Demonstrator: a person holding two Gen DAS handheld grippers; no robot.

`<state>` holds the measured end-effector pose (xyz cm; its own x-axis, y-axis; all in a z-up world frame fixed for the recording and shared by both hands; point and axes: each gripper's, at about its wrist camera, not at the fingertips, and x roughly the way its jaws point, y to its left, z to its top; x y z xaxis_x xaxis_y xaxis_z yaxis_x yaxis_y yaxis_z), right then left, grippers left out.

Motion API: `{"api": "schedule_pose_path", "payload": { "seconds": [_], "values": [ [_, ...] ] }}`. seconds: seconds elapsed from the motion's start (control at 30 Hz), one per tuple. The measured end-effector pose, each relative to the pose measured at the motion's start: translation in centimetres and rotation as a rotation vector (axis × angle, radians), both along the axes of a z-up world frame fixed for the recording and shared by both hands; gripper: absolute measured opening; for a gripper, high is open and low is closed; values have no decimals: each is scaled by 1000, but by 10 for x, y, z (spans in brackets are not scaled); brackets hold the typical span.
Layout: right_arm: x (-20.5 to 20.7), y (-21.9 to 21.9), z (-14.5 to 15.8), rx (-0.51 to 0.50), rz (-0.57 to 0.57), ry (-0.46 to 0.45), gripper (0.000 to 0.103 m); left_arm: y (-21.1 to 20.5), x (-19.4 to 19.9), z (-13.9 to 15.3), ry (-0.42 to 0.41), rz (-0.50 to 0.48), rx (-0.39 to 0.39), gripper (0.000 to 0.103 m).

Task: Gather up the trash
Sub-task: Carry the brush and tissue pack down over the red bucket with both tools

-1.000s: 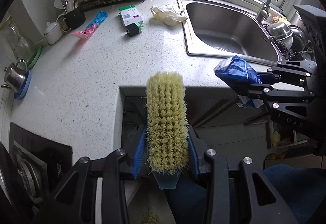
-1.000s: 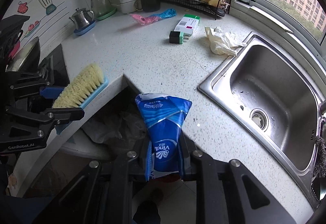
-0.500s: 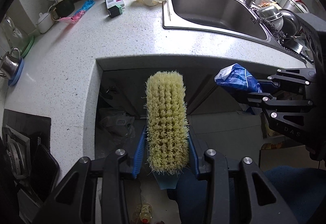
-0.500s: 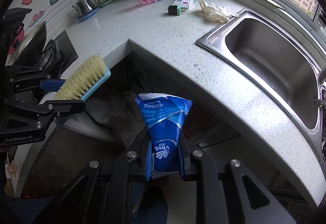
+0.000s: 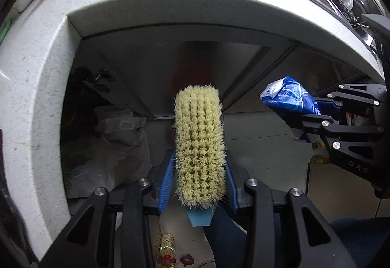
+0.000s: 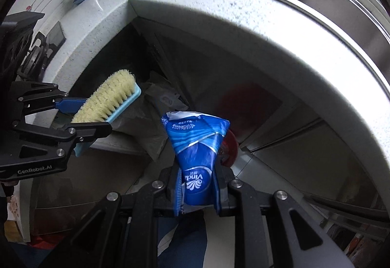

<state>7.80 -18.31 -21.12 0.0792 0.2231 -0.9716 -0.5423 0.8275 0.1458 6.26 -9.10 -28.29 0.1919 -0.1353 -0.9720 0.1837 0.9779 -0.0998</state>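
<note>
Wrapper (image 6: 195, 143), blue and crumpled, sat clamped between the pads of the right gripper (image 6: 198, 191), its free end sticking out past the fingertips. Left gripper (image 5: 199, 177) was clamped on a brush (image 5: 199, 146), bristles toward the camera. Both hung below the worktop (image 5: 34, 102) edge, at its inner corner, near a grey bag (image 5: 114, 143) underneath.
</note>
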Motion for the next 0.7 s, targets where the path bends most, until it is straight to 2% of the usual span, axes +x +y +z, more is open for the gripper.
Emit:
{"api": "schedule_pose_path", "payload": {
  "seconds": [0.2, 0.47, 0.57, 0.7],
  "values": [
    [10, 6, -69, -8, -14, 35, 18, 7, 19, -78, 73, 7, -13, 35],
    [22, 6, -169, -32, -79, 79, 18, -1, 36, -185, 120, -34, -29, 35],
    [27, 7, -198, -34, -85, 77, 18, -6, 41, -220, 148, -44, -28, 35],
    [27, 2, -225, -33, -87, 86, 18, -14, 44, -248, 166, -67, -29, 35]
  ]
}}
